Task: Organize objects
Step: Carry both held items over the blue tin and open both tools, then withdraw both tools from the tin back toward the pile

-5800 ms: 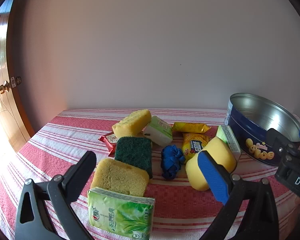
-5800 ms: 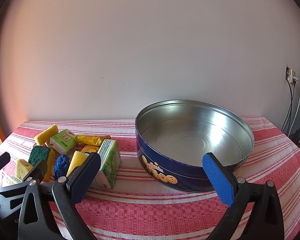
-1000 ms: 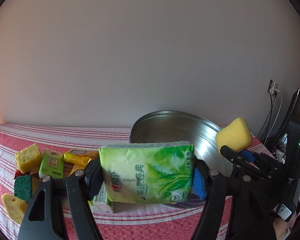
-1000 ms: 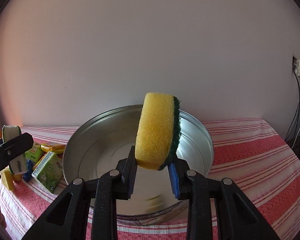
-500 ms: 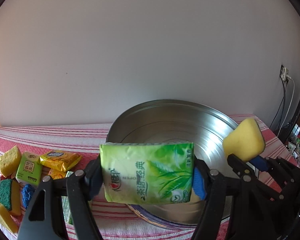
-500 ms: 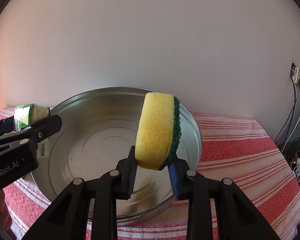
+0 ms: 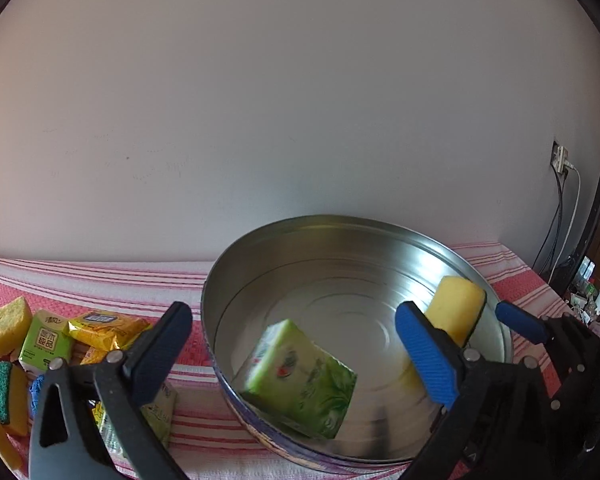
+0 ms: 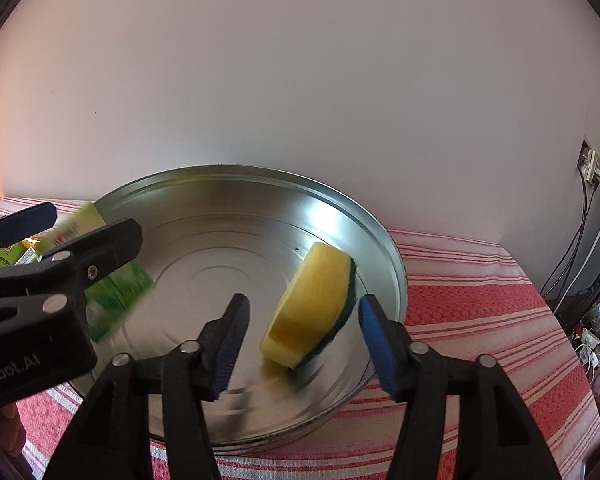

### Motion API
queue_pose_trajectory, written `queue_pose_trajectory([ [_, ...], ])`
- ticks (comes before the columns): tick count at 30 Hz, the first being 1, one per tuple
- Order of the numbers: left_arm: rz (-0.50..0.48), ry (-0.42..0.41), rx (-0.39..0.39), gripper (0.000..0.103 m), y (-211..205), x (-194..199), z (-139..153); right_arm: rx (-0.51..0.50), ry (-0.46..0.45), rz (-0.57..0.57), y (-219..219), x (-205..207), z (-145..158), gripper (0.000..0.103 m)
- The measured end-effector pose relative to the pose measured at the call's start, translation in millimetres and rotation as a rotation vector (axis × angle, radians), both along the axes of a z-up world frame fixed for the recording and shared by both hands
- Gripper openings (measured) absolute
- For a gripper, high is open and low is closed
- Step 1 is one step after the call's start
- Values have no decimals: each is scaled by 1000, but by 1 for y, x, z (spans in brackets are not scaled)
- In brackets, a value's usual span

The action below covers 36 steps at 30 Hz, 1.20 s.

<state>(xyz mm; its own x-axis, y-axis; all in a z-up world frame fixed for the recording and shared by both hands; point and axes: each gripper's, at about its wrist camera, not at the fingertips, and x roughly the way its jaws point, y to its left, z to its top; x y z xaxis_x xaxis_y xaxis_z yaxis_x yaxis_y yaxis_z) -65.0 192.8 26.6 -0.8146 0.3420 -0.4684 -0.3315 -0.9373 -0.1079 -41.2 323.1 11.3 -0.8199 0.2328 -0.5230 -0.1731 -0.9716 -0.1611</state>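
Observation:
A round metal tin [image 7: 476, 276] [image 8: 384, 240] stands on the red striped cloth. Over its near left side my left gripper [image 7: 292, 354] [image 8: 62, 230] hangs with its jaws opening wide. The green tissue pack [image 7: 300, 376] [image 8: 118, 292] is free of the pads, blurred and tilted, low inside the tin. My right gripper [image 8: 303, 344] is over the tin's right side, jaws opening too. The yellow sponge with a green scouring face [image 8: 312, 304] [image 7: 456, 308] tips over between its fingers and touches neither pad.
Left of the tin lie a yellow sponge [image 7: 8, 326], green tissue packs [image 7: 46, 340], yellow snack packets [image 7: 104, 326], a green-and-yellow sponge [image 7: 2, 396] and another green pack [image 7: 156, 412]. A plain wall stands behind. Socket and cables [image 8: 590, 168] hang at the right.
Both grippers have opened. The tissue pack has dropped from the left jaws into the tin. The sponge has come loose from the right jaws and is tipping downward.

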Motion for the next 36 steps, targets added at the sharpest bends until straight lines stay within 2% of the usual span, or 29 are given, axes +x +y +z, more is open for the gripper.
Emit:
queue_pose_trajectory([
  [5, 35, 27, 13, 103, -7, 6, 8, 15, 56, -28, -7, 10, 13, 84],
  [7, 43, 38, 1, 103, -10, 10, 10, -5, 60, -42, -7, 11, 15, 84],
  [8, 51, 40, -10, 103, -13, 13, 11, -22, 61, -45, 6, 6, 11, 84],
  [13, 118, 46, -50, 103, -37, 29, 5, -63, 84, -48, 2, 11, 16, 84],
  [16, 162, 64, -89, 103, -43, 34, 0, -60, 117, -57, -1, 15, 16, 84],
  [20, 221, 102, -114, 103, -76, 54, 6, -78, 179, -72, -4, 24, 18, 84],
  [24, 264, 128, -140, 103, -83, 58, -1, -119, 208, -95, -1, 27, 17, 84],
  [28, 276, 112, -142, 103, -87, 60, -4, -142, 226, -111, 1, 31, 15, 84],
  [36, 265, 116, -134, 103, -96, 66, -2, -105, 299, -174, -2, 44, 20, 84],
])
